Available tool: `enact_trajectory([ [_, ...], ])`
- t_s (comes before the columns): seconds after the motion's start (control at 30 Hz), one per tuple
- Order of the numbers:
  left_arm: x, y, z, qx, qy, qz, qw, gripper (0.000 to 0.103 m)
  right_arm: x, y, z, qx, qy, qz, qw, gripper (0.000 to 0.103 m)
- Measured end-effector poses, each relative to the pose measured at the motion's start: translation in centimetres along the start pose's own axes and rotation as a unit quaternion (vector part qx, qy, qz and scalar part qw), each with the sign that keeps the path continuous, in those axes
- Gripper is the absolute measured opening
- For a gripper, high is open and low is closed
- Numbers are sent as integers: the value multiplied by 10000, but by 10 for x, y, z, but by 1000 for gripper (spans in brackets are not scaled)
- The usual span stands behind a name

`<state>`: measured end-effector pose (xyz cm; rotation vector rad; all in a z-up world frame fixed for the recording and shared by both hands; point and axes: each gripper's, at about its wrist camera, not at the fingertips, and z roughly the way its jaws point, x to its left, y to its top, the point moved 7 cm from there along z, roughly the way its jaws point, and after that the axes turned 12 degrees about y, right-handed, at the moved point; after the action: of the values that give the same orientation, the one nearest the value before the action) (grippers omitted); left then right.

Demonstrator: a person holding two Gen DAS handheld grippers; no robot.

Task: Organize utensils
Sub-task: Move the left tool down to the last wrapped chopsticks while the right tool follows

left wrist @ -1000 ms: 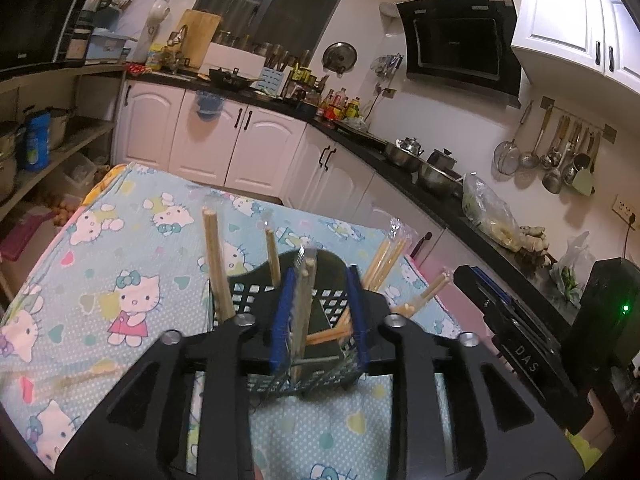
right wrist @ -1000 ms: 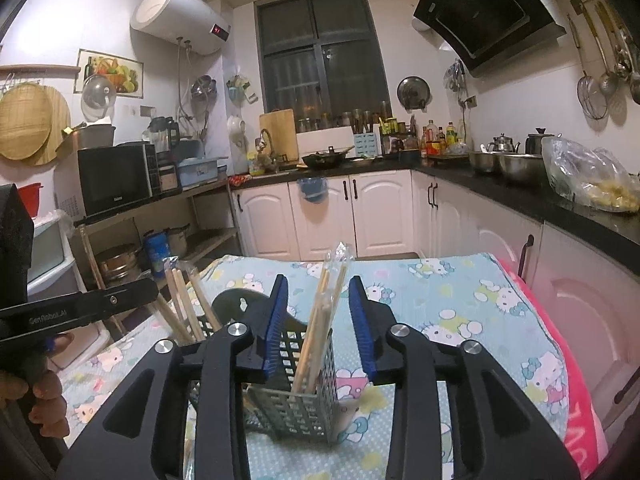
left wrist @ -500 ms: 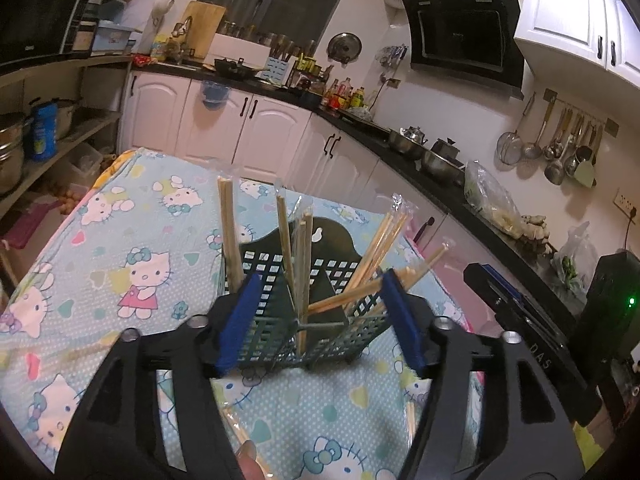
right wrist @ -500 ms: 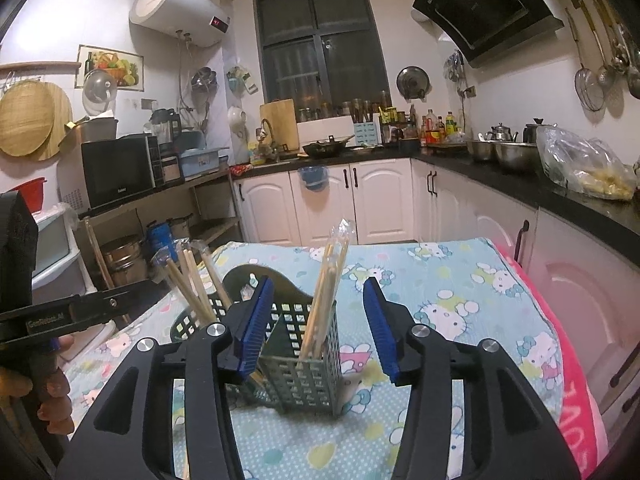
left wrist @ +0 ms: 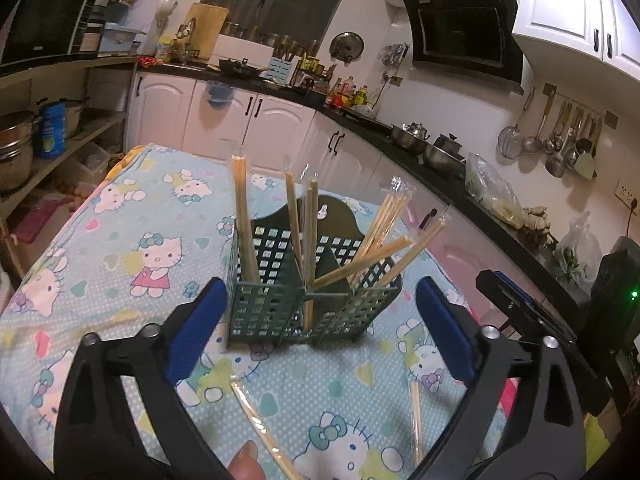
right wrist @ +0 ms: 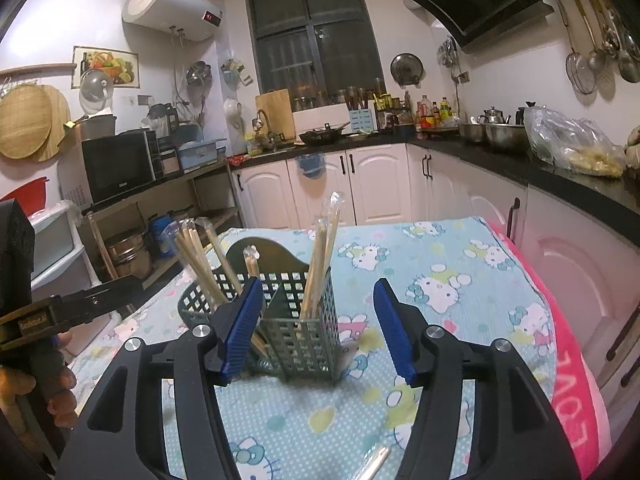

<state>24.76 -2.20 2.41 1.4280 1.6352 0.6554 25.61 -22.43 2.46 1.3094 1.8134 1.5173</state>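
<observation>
While both sets of jaws were opening with nothing pinched, I noted the left gripper (left wrist: 316,324) spread wide and the right gripper (right wrist: 318,322) partly spread. Just ahead of each stood the green utensil basket (left wrist: 280,300) on the table (left wrist: 120,240), wrapped chopsticks (left wrist: 244,216) upright inside.

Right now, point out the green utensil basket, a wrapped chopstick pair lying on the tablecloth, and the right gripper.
green utensil basket (left wrist: 260,312), left wrist view, front mesh wall.
wrapped chopstick pair (left wrist: 256,416), left wrist view, mid-length.
right gripper (right wrist: 318,326), right wrist view, between fingertips.
</observation>
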Motion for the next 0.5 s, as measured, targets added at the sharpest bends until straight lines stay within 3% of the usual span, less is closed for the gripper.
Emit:
enact_trajectory([
  [0.5, 23, -33, -5, 261, 279, -71, 9992, 91, 5, -36, -12, 459, 41, 118, 9989, 61],
])
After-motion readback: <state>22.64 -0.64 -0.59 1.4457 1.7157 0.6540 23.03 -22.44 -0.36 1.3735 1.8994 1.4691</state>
